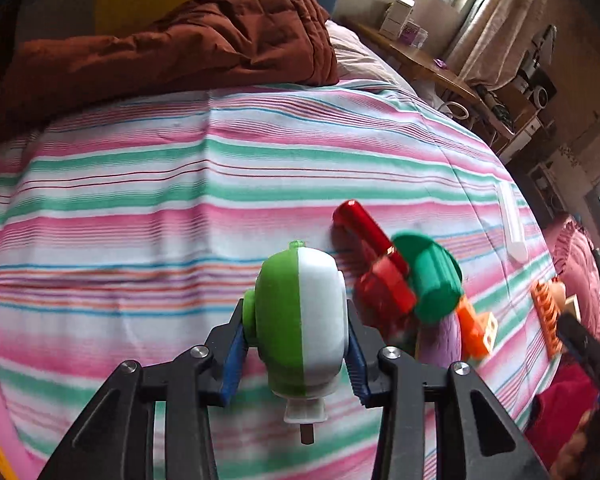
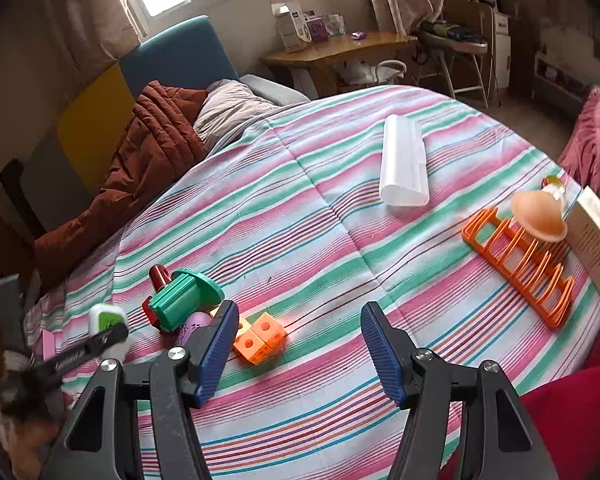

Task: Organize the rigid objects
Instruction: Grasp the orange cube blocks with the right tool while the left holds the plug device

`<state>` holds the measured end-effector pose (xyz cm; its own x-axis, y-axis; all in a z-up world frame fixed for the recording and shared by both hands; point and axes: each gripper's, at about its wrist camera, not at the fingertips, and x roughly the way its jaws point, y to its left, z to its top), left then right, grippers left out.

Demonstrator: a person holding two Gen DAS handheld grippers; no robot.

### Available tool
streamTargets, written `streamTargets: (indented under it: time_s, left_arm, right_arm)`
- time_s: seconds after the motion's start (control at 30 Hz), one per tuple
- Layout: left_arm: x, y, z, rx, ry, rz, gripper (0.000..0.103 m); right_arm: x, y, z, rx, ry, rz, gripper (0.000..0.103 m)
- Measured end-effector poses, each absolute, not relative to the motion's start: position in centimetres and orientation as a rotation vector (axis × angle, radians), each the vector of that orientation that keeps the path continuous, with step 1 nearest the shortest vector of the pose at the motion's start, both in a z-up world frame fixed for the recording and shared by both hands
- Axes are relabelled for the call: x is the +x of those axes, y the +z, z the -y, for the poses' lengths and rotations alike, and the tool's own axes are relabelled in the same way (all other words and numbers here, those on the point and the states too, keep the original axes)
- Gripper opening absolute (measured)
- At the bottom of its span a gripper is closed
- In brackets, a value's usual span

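Observation:
My left gripper (image 1: pixel 298 344) is shut on a green-and-white plastic gadget (image 1: pixel 304 320), held just above the striped bedspread (image 1: pixel 140 208); it also shows in the right wrist view (image 2: pixel 109 322). Right of it lies a pile: a red tool (image 1: pixel 374 256), a green cylinder piece (image 1: pixel 432 276), a purple item (image 1: pixel 444 344) and orange cubes (image 1: pixel 480 330). My right gripper (image 2: pixel 300 344) is open and empty above the bedspread, with the orange cubes (image 2: pixel 260 338) by its left finger. The green cylinder piece (image 2: pixel 182 298) lies to the left.
A white case (image 2: pixel 404 164) lies mid-bed. An orange rack (image 2: pixel 520 260) with a peach cup (image 2: pixel 538 216) and a cardboard box (image 2: pixel 598 232) sit at the right. A brown quilt (image 2: pixel 148 152) is bunched at the headboard. A wooden desk (image 2: pixel 340 50) stands beyond the bed.

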<state>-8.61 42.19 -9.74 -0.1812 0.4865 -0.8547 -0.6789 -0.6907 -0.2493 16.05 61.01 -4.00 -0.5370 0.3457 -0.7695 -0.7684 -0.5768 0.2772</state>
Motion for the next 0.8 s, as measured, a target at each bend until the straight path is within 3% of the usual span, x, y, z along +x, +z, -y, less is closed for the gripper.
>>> streamTargets:
  time_s: [0.3, 0.67, 0.8]
  left_arm:
    - [-4.3, -7.2, -36.5, -1.201, 1.964, -0.279, 0.043]
    - [-1.0, -5.8, -31.7, -1.165, 1.944, -0.255, 0.043]
    - [-0.6, -5.4, -30.0, -1.169, 1.948, -0.229, 0.043]
  right_arm:
    - [14.4, -6.3, -60.0, -1.008, 2.154, -0.813, 0.060]
    - [11.5, -8.1, -57.9, -1.222, 2.218, -0.570, 0.060]
    - [10.0, -8.9, -58.5, -1.282, 2.231, -0.583, 0.068]
